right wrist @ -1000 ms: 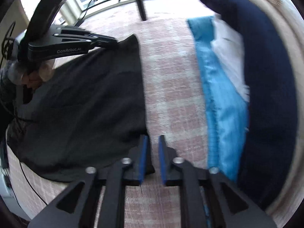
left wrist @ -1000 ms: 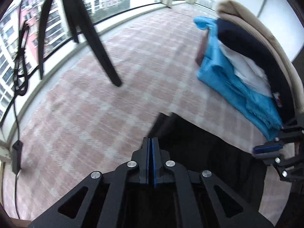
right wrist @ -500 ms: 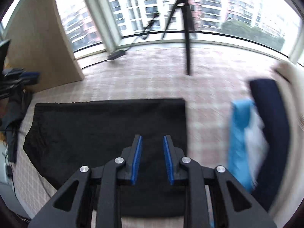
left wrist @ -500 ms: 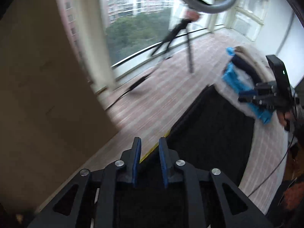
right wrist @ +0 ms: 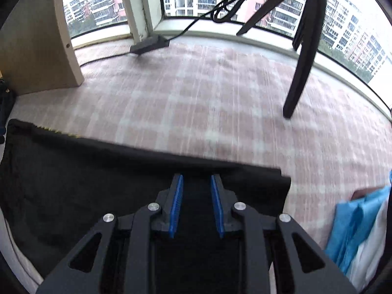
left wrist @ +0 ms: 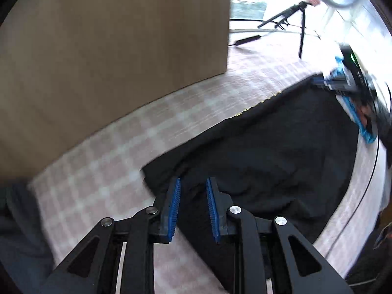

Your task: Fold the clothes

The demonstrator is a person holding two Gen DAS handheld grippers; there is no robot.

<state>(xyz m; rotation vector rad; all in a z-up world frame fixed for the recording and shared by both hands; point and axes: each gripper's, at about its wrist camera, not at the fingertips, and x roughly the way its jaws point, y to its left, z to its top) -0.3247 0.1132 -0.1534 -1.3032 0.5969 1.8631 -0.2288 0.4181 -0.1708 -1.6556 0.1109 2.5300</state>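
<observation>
A black garment [left wrist: 269, 152] lies spread flat on the pink checked surface [left wrist: 103, 171]; it also shows in the right wrist view [right wrist: 98, 171]. My left gripper [left wrist: 192, 191] is open and empty, hovering over the garment's near left corner. My right gripper [right wrist: 196, 186] is open and empty, above the garment near its far right corner. The right gripper also shows in the left wrist view [left wrist: 343, 83], at the garment's far end.
A wooden panel [left wrist: 110, 49] stands at the left. A black tripod [right wrist: 303, 39] stands on the far side by the windows, with a power adapter and cable [right wrist: 149, 44]. A pile of blue and white clothes [right wrist: 360, 225] lies to the right.
Both grippers have let go of the garment and opened wider. The left gripper swung left toward the wooden panel and the garment's left end. The right gripper turned to face the window.
</observation>
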